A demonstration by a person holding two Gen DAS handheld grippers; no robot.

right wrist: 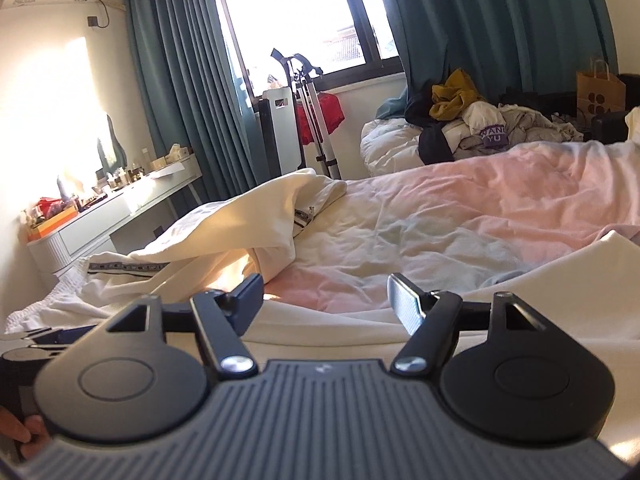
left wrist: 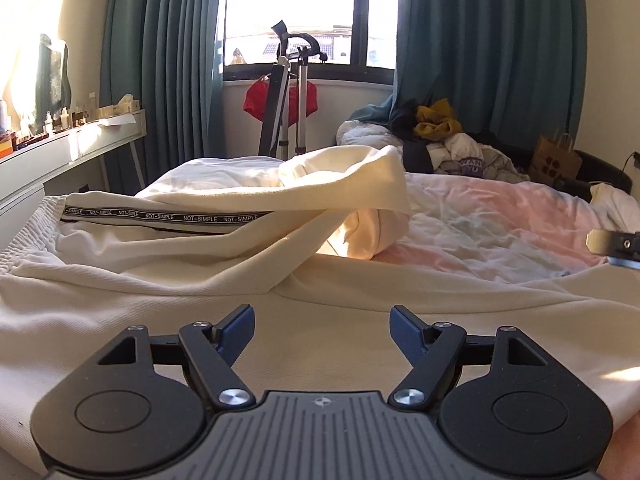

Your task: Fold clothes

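Cream trousers [left wrist: 208, 240] lie spread on the bed [left wrist: 480, 216], one leg folded over. The left gripper [left wrist: 322, 326] hovers above them, jaws wide apart and empty. The right gripper [right wrist: 326, 294] gapes too, probably just over the cloth's edge.

Strong daylight thru the blown-out glass window [left wrist: 290, 12] straight ahead of both hand-held grippers; panes nearly pure white. Hard sun patches w/ glare on the cream wall [right wrist: 76, 92] to the left, also on the cream ribbed-cotton garment [left wrist: 240, 240] just ahead. Soft shadows under its folds. Heavy fisheye bending at edges, dark corners. Focus decent, slight softness far back.
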